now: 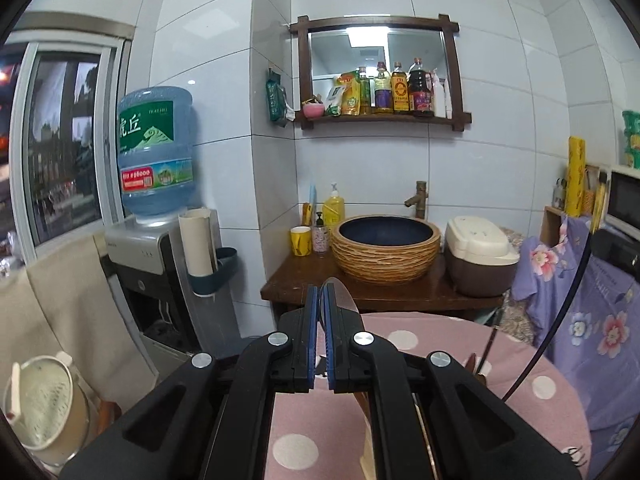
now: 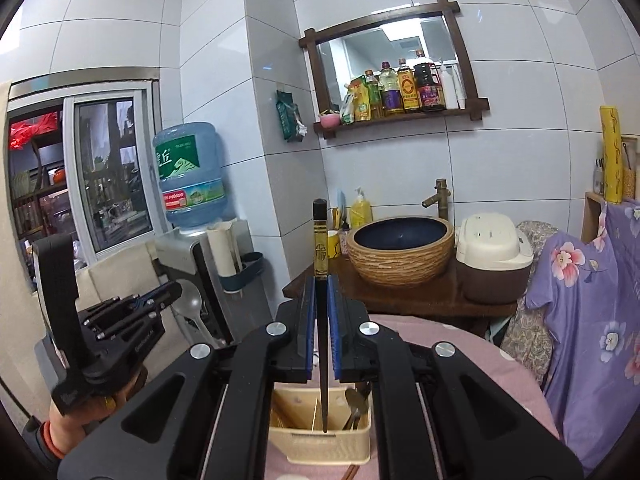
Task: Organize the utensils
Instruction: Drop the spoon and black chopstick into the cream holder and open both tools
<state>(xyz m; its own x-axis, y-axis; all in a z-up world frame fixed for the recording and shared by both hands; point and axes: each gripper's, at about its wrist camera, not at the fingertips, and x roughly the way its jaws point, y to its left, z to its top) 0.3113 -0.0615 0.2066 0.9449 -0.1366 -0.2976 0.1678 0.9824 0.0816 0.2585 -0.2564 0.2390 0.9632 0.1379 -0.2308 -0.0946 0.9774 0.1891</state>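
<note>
Right wrist view: one black chopstick (image 2: 321, 280) stands upright, clamped between the blue pads of the right gripper (image 2: 321, 296), its gold-banded top rising above the fingertips and its lower end hanging over a cream plastic caddy (image 2: 320, 446) on the pink dotted tablecloth (image 2: 472, 352). Inside the caddy, one metal spoon (image 2: 354, 400) shows in the right compartment and thin pale sticks in the left; their number cannot be told. At near left, a hand (image 2: 80, 412) holds the left gripper (image 2: 168, 290), which is closed on one silver spoon (image 2: 190, 304), bowl hanging below the fingers. Left wrist view: that spoon's bowl (image 1: 340, 294) pokes up just past the pressed-together pads. Farther back, one dark wooden counter (image 2: 400, 300) carries one woven-sided basin (image 2: 400, 256), one cream rice cooker (image 2: 494, 258), one yellow soap bottle (image 2: 361, 210) and one brass tap (image 2: 438, 196). At far left, one water dispenser (image 2: 188, 252) bears one blue jug (image 2: 192, 176). One wall shelf (image 2: 396, 120) holds a row of bottles.
</note>
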